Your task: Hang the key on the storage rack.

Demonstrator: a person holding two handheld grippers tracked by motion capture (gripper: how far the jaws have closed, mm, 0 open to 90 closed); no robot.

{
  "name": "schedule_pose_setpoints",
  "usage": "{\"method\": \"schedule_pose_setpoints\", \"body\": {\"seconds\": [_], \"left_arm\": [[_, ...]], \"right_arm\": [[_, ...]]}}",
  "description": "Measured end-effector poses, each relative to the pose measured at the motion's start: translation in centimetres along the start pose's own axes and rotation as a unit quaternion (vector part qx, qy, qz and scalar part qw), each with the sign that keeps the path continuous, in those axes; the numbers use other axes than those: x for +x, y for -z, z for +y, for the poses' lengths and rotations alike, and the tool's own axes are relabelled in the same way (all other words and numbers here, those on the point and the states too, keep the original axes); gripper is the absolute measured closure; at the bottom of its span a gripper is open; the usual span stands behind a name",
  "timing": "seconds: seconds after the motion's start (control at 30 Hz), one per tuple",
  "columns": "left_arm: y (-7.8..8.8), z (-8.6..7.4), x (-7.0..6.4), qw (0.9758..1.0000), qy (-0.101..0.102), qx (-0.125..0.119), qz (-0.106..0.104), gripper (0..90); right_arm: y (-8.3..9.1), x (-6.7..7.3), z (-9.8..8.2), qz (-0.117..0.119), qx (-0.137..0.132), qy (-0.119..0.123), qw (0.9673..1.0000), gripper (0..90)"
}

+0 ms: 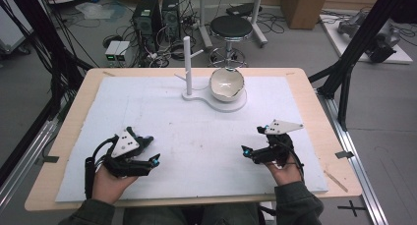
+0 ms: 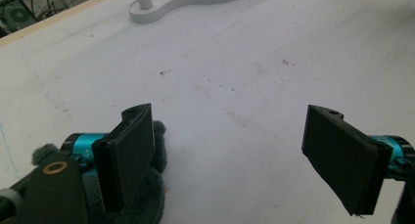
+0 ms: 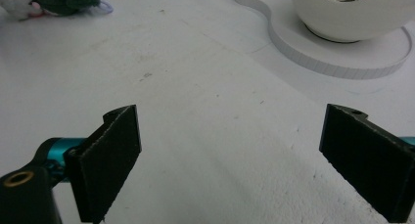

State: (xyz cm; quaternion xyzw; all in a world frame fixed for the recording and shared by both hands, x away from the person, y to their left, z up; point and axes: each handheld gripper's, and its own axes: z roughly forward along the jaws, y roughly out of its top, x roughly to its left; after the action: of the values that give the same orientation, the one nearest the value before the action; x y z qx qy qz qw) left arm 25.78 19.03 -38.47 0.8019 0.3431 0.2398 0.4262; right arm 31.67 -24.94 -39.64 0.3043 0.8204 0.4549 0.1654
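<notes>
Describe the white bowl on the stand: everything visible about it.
The glossy white round bowl looks ceramic or glazed, with a thin dark line along its rim. It sits tilted toward the person on the round end of a flat white stand, beside a white upright post, at the far middle of the white table mat. Nothing else touches it.

Tabletop (image 1: 64, 136): pale wood edge, matt, w/ a white foam-like sheet (image 1: 196, 136) on top, dull & lightly scuffed. Bowl (image 1: 226, 84) at 12 o'clock: glossy white, ceramic-looking, smooth. Stand (image 1: 206, 95) under it: matt white plastic, fine ribbed edge. Left gripper (image 2: 230, 155) jaws: black matt pads, rough-textured; teal shiny metal behind. Grey fuzzy cloth (image 2: 151, 185) by its one jaw.
</notes>
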Motion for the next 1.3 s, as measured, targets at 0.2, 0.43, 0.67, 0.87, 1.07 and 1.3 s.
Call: {"method": "schedule_pose_setpoints", "body": {"seconds": [0.2, 0.43, 0.67, 0.87, 1.07, 1.3], "left_arm": [[0.2, 0.1, 0.1, 1.0000, 0.000, -0.003, -0.002, 20.1], [0.5, 0.3, 0.0, 1.0000, -0.004, -0.006, -0.003, 20.1], [0.8, 0.4, 0.3, 0.9999, -0.007, -0.008, -0.001, 20.1], [1.2, 0.6, 0.7, 0.9999, -0.006, -0.011, 0.000, 20.5], [1.7, 0.7, 1.3, 0.9999, -0.004, -0.010, -0.002, 20.9], [2.1, 0.8, 2.2, 0.9999, -0.001, -0.012, -0.001, 21.1]], "right_arm": [[0.1, 0.1, 0.0, -0.002, 0.000, -0.001, 1.0000, 7.4], [0.3, 0.3, 0.0, -0.003, 0.002, 0.001, 1.0000, 7.4], [0.2, 0.1, 0.0, -0.004, 0.002, 0.003, 1.0000, 7.4], [0.2, 0.1, 0.0, -0.004, 0.002, 0.004, 1.0000, 7.3], [0.3, 0.1, -0.1, -0.005, 0.002, 0.004, 1.0000, 7.4], [0.3, 0.0, -0.2, -0.006, 0.001, 0.005, 1.0000, 7.4]]}}
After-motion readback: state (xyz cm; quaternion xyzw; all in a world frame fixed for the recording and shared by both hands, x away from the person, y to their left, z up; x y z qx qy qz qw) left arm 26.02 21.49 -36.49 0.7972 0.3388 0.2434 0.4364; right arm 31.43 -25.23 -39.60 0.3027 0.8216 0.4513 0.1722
